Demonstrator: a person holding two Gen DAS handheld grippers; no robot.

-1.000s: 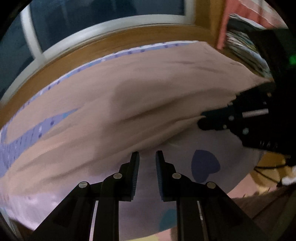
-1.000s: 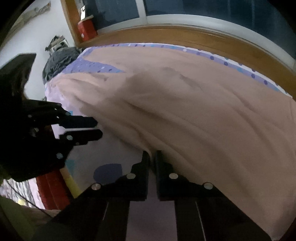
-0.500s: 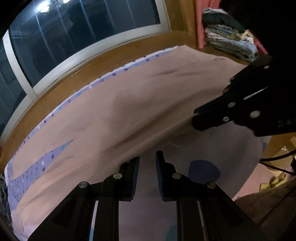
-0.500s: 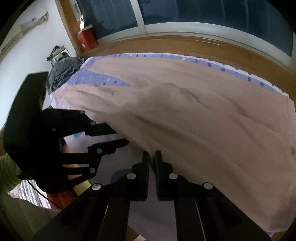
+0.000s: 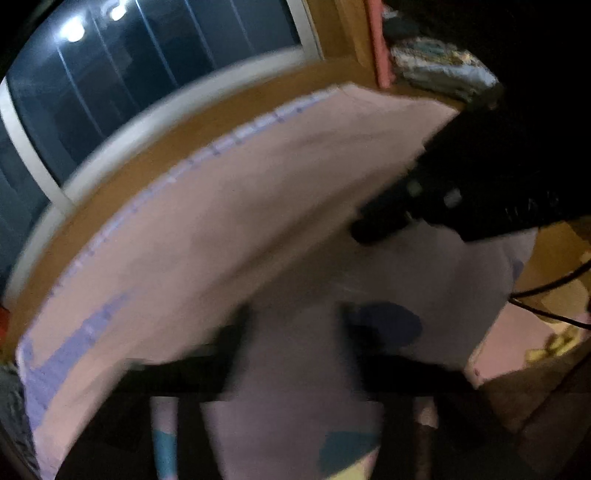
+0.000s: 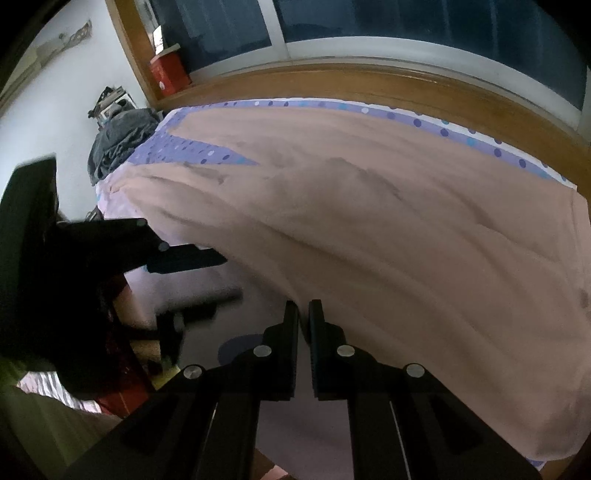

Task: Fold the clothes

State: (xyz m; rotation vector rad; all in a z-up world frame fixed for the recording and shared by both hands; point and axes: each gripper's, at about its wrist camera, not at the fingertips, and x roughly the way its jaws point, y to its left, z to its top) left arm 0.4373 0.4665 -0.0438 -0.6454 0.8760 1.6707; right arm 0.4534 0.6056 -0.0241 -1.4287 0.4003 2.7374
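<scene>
Pink cloth (image 6: 369,229) spread across a bed (image 6: 417,122) with a dotted purple sheet, below a dark window (image 6: 406,26). Right gripper (image 6: 303,314) with fingers nearly together, clamped on the cloth's near edge. Left gripper (image 6: 207,277) beside it at the same edge, fingers wide apart, blurred in its own view. Grey garment (image 6: 118,140) heaped at the bed's far left corner.

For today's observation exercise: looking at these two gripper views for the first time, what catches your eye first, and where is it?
A large beige cloth fills the middle of both views, spread over a purple dotted sheet. At its near edge the right gripper is pinched shut on the cloth, while the left gripper is open beside it. A dark window over a wooden sill runs behind.
</scene>
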